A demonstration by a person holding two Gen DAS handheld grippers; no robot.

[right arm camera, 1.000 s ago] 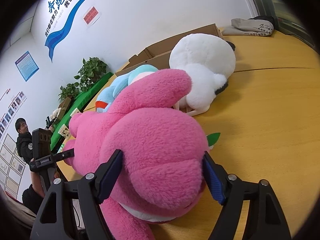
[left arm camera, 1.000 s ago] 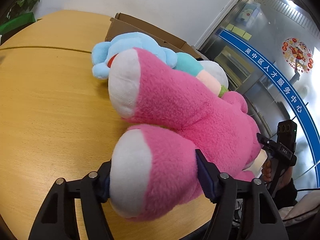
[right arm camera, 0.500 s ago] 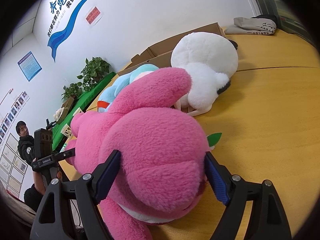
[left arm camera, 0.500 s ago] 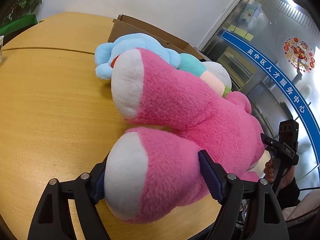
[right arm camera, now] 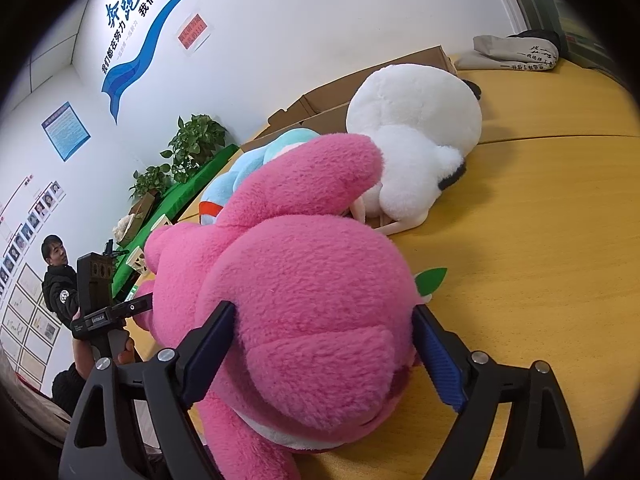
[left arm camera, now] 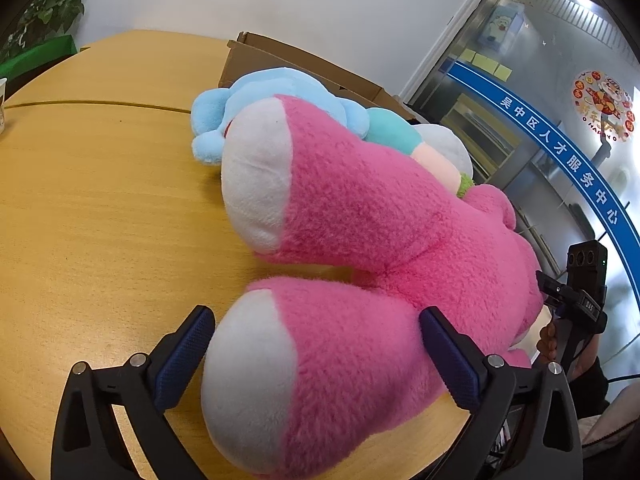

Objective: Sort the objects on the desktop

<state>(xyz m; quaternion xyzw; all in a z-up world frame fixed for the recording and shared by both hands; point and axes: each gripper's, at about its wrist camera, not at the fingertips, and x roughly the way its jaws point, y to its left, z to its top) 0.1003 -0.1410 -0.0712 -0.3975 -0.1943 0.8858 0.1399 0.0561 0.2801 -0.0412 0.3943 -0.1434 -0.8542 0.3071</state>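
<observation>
Pink plush (left arm camera: 392, 248) lies lengthwise between both opening claws, feet toward left claw (left arm camera: 316, 356).

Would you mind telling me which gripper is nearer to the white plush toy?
Right. The right gripper, jaws opening around the pink bear's head, sits close to the white plush toy. The left gripper is at the bear's foot, the far end.

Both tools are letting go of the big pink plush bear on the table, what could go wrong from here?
1. The pink plush bear lies near the table edge; it may slide off.
2. The left tool and right tool are opening, but the fur bulges against their pads and may drag on withdrawal.
3. A shift could nudge the blue plush.
</observation>
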